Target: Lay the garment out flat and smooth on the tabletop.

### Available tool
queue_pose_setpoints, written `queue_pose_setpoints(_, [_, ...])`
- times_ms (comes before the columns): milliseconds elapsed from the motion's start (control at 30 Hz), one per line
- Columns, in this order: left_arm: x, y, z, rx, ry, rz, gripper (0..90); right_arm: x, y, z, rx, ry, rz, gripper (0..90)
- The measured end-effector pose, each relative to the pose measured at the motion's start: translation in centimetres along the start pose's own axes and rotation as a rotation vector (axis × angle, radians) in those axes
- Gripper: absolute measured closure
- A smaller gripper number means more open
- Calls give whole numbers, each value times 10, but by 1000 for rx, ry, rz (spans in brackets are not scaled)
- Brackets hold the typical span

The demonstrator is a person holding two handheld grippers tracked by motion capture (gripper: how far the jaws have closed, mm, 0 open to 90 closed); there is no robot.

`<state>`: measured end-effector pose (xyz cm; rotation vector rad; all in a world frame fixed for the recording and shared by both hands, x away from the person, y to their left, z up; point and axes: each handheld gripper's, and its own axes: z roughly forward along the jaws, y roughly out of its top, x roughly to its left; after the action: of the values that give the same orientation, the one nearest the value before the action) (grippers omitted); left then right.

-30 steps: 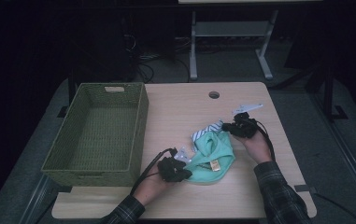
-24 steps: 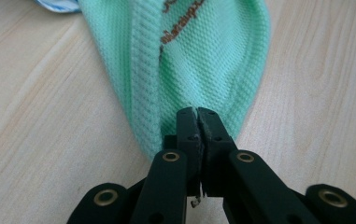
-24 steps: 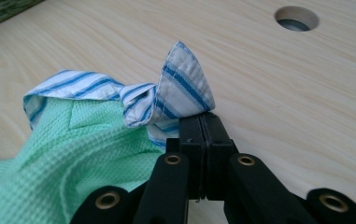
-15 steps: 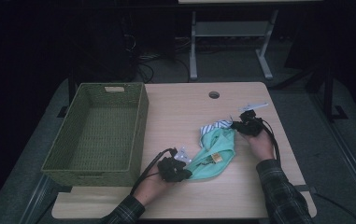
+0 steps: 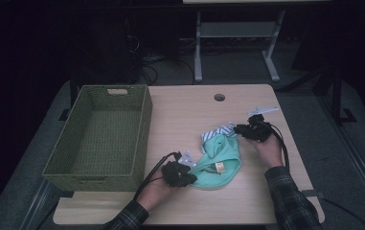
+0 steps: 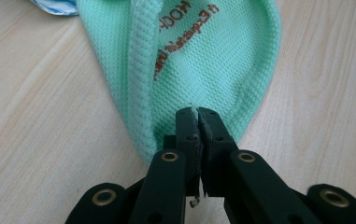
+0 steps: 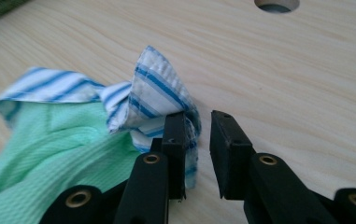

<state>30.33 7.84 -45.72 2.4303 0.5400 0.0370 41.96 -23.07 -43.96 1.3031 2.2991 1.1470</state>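
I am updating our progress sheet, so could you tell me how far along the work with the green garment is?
Partly done: the green garment lies narrowed and bunched on the table, beside the wicker basket. In hand: the left gripper is shut on its hem, while the right gripper has just been opening, with the striped collar against one jaw, apparently released. Probably left: further folding, perhaps moving it to the basket, which holds nothing.

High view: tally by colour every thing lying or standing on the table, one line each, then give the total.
Mint-green: 1, the garment
Blue-and-white striped: 1, the striped cloth, tucked at the garment's upper end
Olive-green: 1, the woven basket
Black: 2, the left gripper and the right gripper
Total: 5
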Motion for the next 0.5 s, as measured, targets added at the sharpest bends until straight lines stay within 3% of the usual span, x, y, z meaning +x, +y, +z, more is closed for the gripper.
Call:
queue_pose_setpoints(33, [-1,0,1,-10,-4,-17,857,0,0,-3,-7,4,-11,763])
queue_pose_setpoints(100, [0,0,0,-1,-6,-7,848,2,0,-7,-7,9,-11,783])
queue_pose_setpoints(133, [0,0,0,6,-5,2,832,5,-2,-14,-18,14,-27,855])
queue_pose_setpoints(233, [-1,1,0,9,-9,-11,821,7,-5,-23,-32,23,-32,899])
queue_pose_setpoints(267, [0,1,0,4,-25,-35,812,7,-6,-25,-38,27,-38,899])
queue_pose_setpoints(500, [-1,6,-7,-16,-27,-29,812,16,-16,-44,-49,52,-55,900])
